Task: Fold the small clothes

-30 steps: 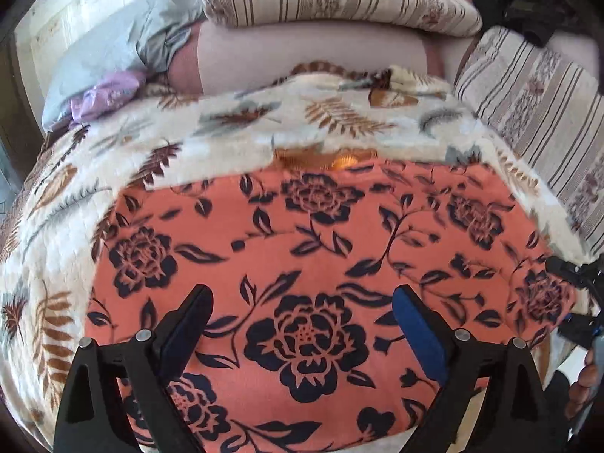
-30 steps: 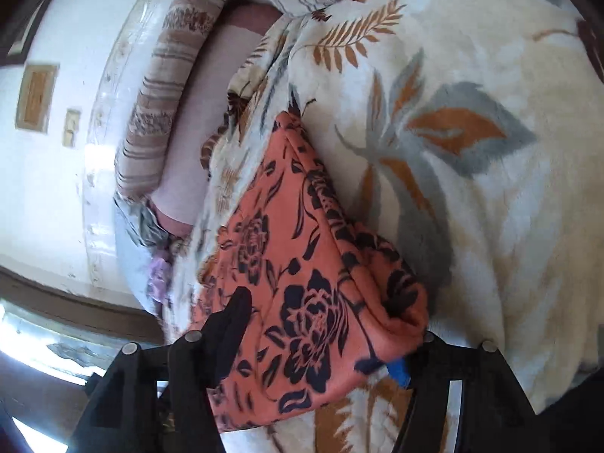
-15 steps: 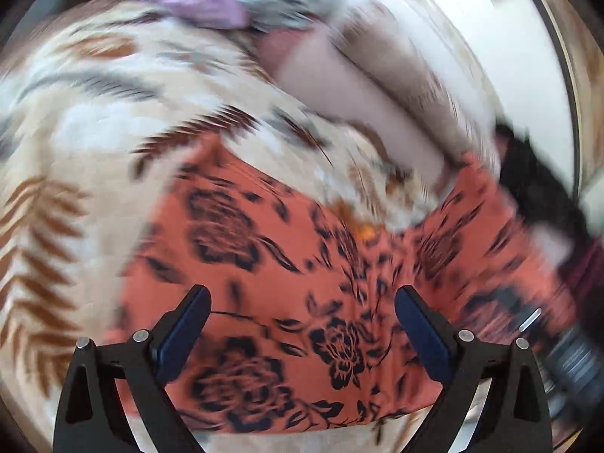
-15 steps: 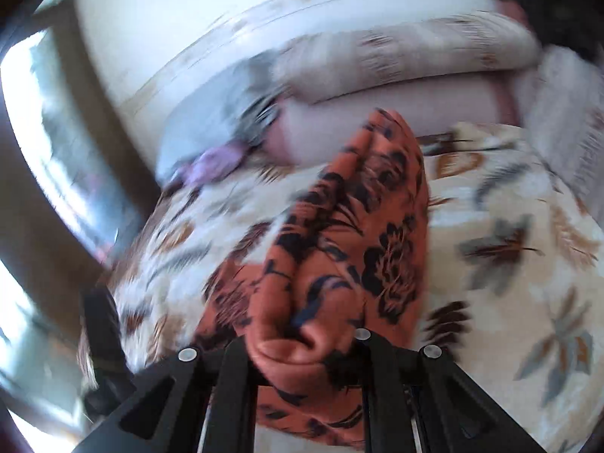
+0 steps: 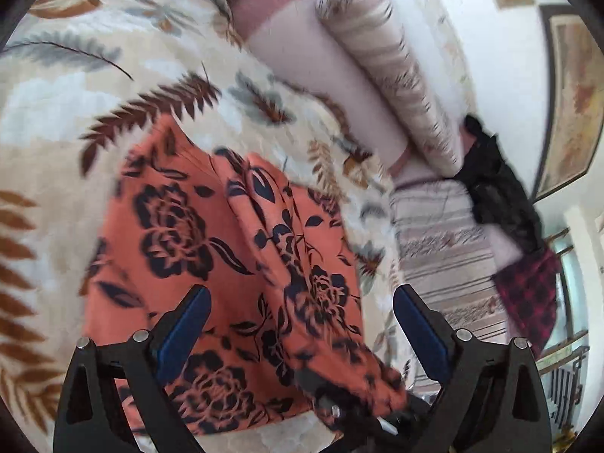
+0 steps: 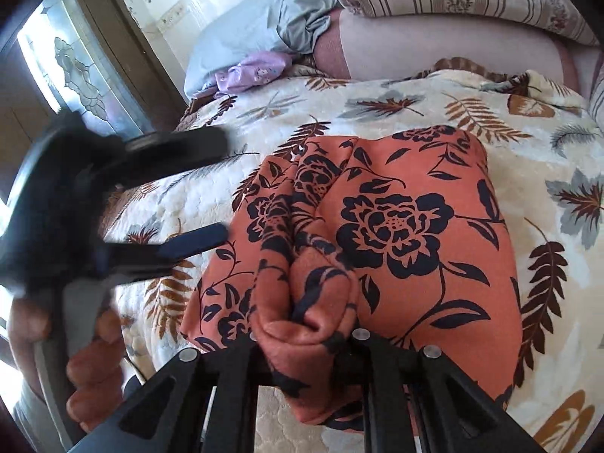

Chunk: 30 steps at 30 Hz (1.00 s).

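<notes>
The orange floral cloth [image 6: 396,226] lay on the bed [image 6: 547,226], its 6 o'clock edge bunched in the right gripper [image 6: 305,336], jaws clamped. The left gripper [image 5: 300,324] hovered, jaws apart. Soft, limp, light fabric: best pinched at a corner or hem.

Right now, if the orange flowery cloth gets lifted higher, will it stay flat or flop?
Probably flop: the orange cloth already bunches into soft folds where the right gripper pinches it. It looks light, sagging in loose pleats onto the blanket.

Orange, black-flowered cloth [image 6: 396,226]; cream, leaf-printed blanket [image 6: 547,158]
</notes>
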{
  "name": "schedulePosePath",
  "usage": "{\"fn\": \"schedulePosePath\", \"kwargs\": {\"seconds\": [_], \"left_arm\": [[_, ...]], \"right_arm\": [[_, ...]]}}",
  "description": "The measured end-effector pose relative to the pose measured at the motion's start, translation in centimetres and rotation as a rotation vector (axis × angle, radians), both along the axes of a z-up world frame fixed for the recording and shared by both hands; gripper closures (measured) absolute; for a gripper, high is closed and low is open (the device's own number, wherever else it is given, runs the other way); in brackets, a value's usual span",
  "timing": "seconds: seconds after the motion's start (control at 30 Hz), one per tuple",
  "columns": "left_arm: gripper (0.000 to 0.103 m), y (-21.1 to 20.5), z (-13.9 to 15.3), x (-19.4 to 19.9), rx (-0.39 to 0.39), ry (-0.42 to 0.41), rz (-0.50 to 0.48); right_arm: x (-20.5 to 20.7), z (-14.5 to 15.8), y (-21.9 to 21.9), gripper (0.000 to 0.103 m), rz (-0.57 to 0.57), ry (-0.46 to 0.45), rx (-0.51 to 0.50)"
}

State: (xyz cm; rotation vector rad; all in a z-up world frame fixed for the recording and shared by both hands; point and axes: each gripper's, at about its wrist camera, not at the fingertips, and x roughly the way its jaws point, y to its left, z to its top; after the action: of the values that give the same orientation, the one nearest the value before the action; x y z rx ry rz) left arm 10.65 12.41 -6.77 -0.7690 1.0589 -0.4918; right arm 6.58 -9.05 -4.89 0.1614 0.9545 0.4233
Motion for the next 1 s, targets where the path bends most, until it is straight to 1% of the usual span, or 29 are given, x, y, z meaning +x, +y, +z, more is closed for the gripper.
{"fn": "schedulePosePath", "kwargs": {"seconds": [0.07,0.1,0.13,0.17,0.2,0.27,0.33,0.37,0.4,0.43,0.47,0.53,0.57,0.6,0.63,0.67,0.77,0.83,0.87,0.9,0.93,0.97,1.0], "left_arm": [[0.008,-1.9,-1.2,2.2,0.065,0.057,-0.024],[0.027,-2.7,-1.5,3.2,0.085,0.058,-0.053],[0.060,-3.4,-1.6,4.1,0.117,0.066,-0.093],[0.074,-3.8,-1.6,4.7,0.155,0.072,-0.116],[0.084,-4.0,-1.1,5.1,0.190,0.053,-0.143],[0.083,-3.4,1.2,5.5,0.190,-0.046,-0.193],[0.083,-2.2,3.1,5.4,0.210,-0.134,-0.224],[0.083,-1.4,3.8,5.4,0.218,-0.171,-0.239],[0.083,-0.8,3.8,5.7,0.229,-0.187,-0.244],[0.083,0.2,3.3,6.0,0.255,-0.191,-0.248],[0.083,1.0,1.9,6.5,0.289,-0.168,-0.248],[0.083,2.3,-2.2,7.7,0.371,-0.049,-0.221],[0.083,2.9,-4.5,7.8,0.410,0.010,-0.215],[0.082,3.5,-5.7,7.5,0.402,0.021,-0.208],[0.082,4.4,-5.9,7.0,0.340,-0.004,-0.180],[0.082,4.6,-5.5,6.9,0.312,-0.006,-0.166],[0.084,4.0,-3.6,6.7,0.342,-0.074,-0.185],[0.085,3.7,-1.9,6.5,0.341,-0.137,-0.188],[0.085,3.9,-1.5,6.4,0.333,-0.159,-0.181],[0.085,4.2,-1.8,6.7,0.338,-0.147,-0.174],[0.084,4.6,-2.6,6.9,0.369,-0.115,-0.170],[0.084,4.8,-4.1,7.0,0.412,-0.065,-0.173],[0.081,4.9,-4.8,7.1,0.428,-0.038,-0.170]], "right_arm": [[-0.6,-0.7,0.5,0.090,0.014,-0.009,-0.025],[-0.9,-1.1,0.9,0.090,0.025,-0.015,-0.042],[-1.2,-1.3,1.4,0.090,0.037,-0.023,-0.064],[-1.4,-1.1,1.6,0.090,0.043,-0.035,-0.081],[-1.5,-0.5,1.7,0.090,0.046,-0.050,-0.093],[-1.6,1.2,1.9,0.090,0.050,-0.099,-0.090],[-1.5,3.0,2.5,0.090,0.050,-0.142,-0.072],[-1.4,3.7,3.0,0.090,0.055,-0.156,-0.060],[-1.4,4.0,3.8,0.090,0.063,-0.165,-0.052],[-1.2,3.8,4.6,0.090,0.067,-0.163,-0.049],[-0.9,3.0,5.7,0.087,0.076,-0.144,-0.046],[0.0,0.0,7.8,0.086,0.106,-0.068,-0.053],[0.4,-2.1,8.8,0.085,0.121,-0.006,-0.067],[0.6,-3.8,9.4,0.084,0.128,0.040,-0.069],[0.2,-4.1,9.5,0.084,0.125,0.024,-0.057],[-0.3,-3.7,9.4,0.084,0.118,0.002,-0.055],[-0.4,-2.2,8.8,0.084,0.097,0.005,-0.012],[-0.4,-0.5,8.8,0.084,0.091,-0.033,-0.006],[-0.6,0.1,9.1,0.084,0.092,-0.045,0.001],[-0.6,0.3,9.7,0.084,0.093,-0.046,0.007],[-0.5,-0.1,10.2,0.078,0.095,-0.037,0.019],[-0.4,-1.4,10.8,0.058,0.120,-0.006,0.040],[0.1,-2.8,11.1,0.040,0.166,0.045,0.067]]}}
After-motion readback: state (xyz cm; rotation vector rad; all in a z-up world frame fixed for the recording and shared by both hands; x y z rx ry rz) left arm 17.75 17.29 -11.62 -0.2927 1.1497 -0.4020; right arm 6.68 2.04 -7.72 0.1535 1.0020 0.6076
